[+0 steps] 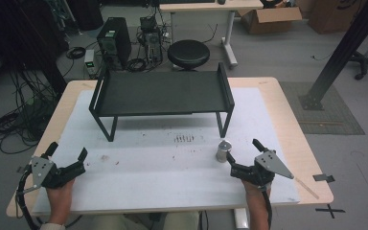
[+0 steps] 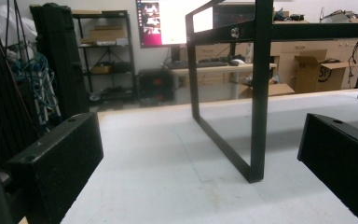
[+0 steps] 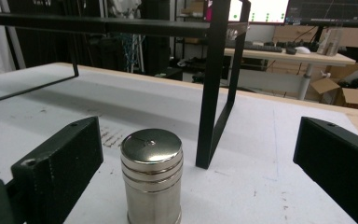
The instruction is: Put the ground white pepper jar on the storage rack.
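A small shiny metal cylinder (image 1: 224, 150) stands upright on the white mat (image 1: 163, 163), in front of the right legs of a black metal shelf rack (image 1: 160, 92). In the right gripper view the cylinder (image 3: 152, 175) stands close, between the jaws and nearer the left one. My right gripper (image 1: 243, 156) is open just right of the cylinder, touching nothing. My left gripper (image 1: 68, 153) is open at the mat's near left, with nothing between its jaws. The rack's left leg frame (image 2: 256, 116) stands ahead of my left gripper (image 2: 200, 186).
The rack spans the far half of the mat, with open space beneath its shelf. Faint pen marks (image 1: 184, 139) lie on the mat before it. Beyond the table are a black stool (image 1: 188, 54), computer towers (image 1: 114, 40) and cables.
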`<state>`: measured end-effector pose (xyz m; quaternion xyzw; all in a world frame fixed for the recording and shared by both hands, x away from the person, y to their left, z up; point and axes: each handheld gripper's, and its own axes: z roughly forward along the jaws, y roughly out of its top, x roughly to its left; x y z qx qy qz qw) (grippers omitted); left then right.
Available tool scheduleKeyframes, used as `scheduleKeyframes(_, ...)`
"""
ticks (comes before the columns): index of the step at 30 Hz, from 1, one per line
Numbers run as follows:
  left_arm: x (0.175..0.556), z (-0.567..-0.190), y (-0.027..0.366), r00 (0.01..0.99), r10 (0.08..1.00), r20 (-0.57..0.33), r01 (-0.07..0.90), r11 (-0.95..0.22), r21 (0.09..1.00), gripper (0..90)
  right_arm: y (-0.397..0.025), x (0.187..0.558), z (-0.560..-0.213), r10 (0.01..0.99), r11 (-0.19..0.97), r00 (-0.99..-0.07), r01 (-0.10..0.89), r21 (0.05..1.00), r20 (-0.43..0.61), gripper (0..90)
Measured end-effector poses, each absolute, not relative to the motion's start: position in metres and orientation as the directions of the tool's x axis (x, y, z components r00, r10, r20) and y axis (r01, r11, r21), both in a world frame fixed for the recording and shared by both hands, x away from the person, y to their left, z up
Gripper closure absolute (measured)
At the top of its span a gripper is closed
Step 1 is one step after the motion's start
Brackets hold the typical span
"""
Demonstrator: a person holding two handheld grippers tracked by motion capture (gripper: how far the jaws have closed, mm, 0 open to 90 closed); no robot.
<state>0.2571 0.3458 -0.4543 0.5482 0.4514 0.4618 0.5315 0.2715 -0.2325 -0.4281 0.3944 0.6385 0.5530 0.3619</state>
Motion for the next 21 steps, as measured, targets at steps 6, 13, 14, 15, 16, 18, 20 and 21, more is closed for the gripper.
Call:
scheduleKeyframes(6, 0.257, -0.454, 0.346, 0.166, 0.986, 0.026, 0.004, -0.027, 1.000, 0.5, -0.229, 0.275, -0.428, 0.897, 0.086, -0.442, 0.131, 0.988, -0.019, 0.8)
scheduleKeyframes(13, 0.257, -0.454, 0.346, 0.168, 0.986, 0.024, 0.003, -0.025, 1.000, 0.4, -0.223, 0.283, -0.428, 0.882, 0.109, -0.471, 0.177, 0.978, -0.013, 1.1)
scheduleKeyframes(14, 0.257, -0.454, 0.346, 0.168, 0.985, 0.024, 0.003, -0.025, 1.000, 0.4, -0.223, 0.283, -0.428, 0.882, 0.109, -0.471, 0.177, 0.978, -0.013, 1.1)
scheduleKeyframes(15, 0.257, -0.454, 0.346, 0.168, 0.985, 0.024, 0.003, -0.025, 1.000, 0.5, -0.222, 0.285, -0.428, 0.878, 0.113, -0.478, 0.185, 0.976, -0.011, 1.4)
scheduleKeyframes(16, 0.257, -0.454, 0.346, 0.168, 0.985, 0.024, 0.003, -0.025, 1.000, 0.4, -0.221, 0.285, -0.428, 0.877, 0.118, -0.481, 0.188, 0.975, -0.013, 1.6)
scheduleKeyframes(18, 0.257, -0.454, 0.346, 0.169, 0.985, 0.025, 0.003, -0.026, 1.000, 0.4, -0.221, 0.286, -0.427, 0.874, 0.123, -0.485, 0.192, 0.974, -0.015, 1.9)
scheduleKeyframes(20, 0.257, -0.454, 0.346, 0.169, 0.985, 0.024, 0.004, -0.025, 1.000, 0.5, -0.219, 0.288, -0.427, 0.871, 0.132, -0.491, 0.201, 0.971, -0.017, 1.8)
scheduleKeyframes(21, 0.257, -0.454, 0.346, 0.169, 0.985, 0.025, 0.004, -0.026, 1.000, 0.5, -0.219, 0.289, -0.427, 0.870, 0.135, -0.494, 0.207, 0.969, -0.015, 1.8)
